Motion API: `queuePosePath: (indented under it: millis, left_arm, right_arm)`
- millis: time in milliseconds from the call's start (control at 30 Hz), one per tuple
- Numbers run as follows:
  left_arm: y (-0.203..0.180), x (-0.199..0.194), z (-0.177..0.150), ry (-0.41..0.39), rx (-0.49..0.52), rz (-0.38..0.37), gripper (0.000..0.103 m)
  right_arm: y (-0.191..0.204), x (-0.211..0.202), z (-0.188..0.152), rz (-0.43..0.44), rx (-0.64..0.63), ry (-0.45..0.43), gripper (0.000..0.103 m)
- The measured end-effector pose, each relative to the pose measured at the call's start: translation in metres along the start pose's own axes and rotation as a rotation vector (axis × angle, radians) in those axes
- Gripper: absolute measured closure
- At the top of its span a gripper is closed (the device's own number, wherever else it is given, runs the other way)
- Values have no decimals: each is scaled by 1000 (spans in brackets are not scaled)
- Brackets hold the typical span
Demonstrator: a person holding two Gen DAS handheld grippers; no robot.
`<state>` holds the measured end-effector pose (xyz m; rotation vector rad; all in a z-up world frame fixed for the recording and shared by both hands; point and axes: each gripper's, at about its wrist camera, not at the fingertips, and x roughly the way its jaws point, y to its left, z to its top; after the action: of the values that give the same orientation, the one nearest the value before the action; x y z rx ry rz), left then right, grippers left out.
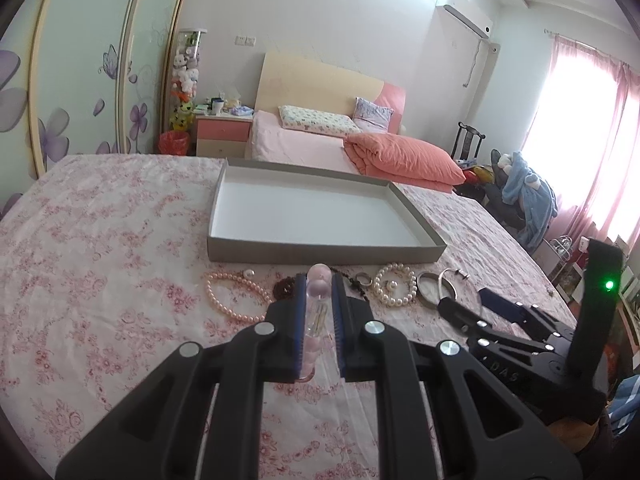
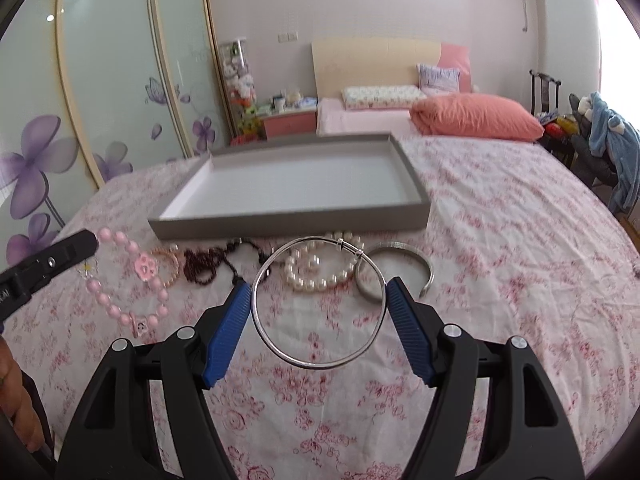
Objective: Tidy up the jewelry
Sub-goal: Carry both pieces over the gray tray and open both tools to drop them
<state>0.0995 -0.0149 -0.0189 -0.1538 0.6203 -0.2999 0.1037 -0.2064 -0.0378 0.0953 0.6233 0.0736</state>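
Right gripper (image 2: pixel 318 292) clamps my stiff, slippery bangle (image 2: pixel 318 304) at three and nine; left gripper (image 1: pixel 318 300) pinches floppy pink beads (image 2: pixel 132 280). Tray (image 2: pixel 288 222) waits at twelve.

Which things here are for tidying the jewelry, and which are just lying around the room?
For the job:
- grey tray
- silver bangle, clamped in the right hand-held gripper
- pink bead bracelet, clamped in the left hand-held gripper
- white pearl bracelet
- open silver cuff
- dark bead necklace

Just lying about:
- orange pillow
- blue blanket
- nightstand
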Motion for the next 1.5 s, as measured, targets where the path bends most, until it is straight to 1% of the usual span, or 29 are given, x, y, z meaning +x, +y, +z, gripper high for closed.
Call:
queuePosePath:
  millis: [167, 367, 500, 633, 767, 933, 1000, 1200, 1433, 1467, 1500]
  left_arm:
    - [-6, -6, 15, -38, 27, 28, 90]
    - [-14, -9, 48, -122, 74, 118, 90]
    - [-16, 7, 73, -134, 86, 155, 90]
    - [-17, 31, 92, -134, 87, 179, 90]
    - [-18, 61, 106, -112, 83, 190, 90]
    - [-11, 101, 120, -61, 71, 198, 90]
    - [-6, 117, 123, -44, 65, 206, 90]
    - [3, 157, 127, 10, 50, 205, 90]
    - [12, 190, 131, 47, 46, 207, 89]
    - [14, 193, 131, 51, 42, 206, 89]
    - [15, 194, 132, 46, 37, 210, 88]
  right_arm:
    - [0, -10, 20, -16, -16, -80, 33]
    - [-2, -16, 57, -50, -45, -205, 33]
    - [-4, -6, 81, -48, -44, -259, 33]
    - [-5, 12, 99, -46, -51, -280, 33]
    - [-8, 35, 108, -37, -50, -260, 33]
    - [-9, 70, 118, -40, -69, -213, 33]
    - [-9, 85, 119, -35, -69, -179, 33]
    - [-9, 138, 119, -37, -75, -31, 33]
    - [-4, 168, 118, -50, -90, 62, 33]
    - [-4, 168, 118, -51, -87, 60, 32]
    - [-4, 167, 118, -53, -83, 55, 26]
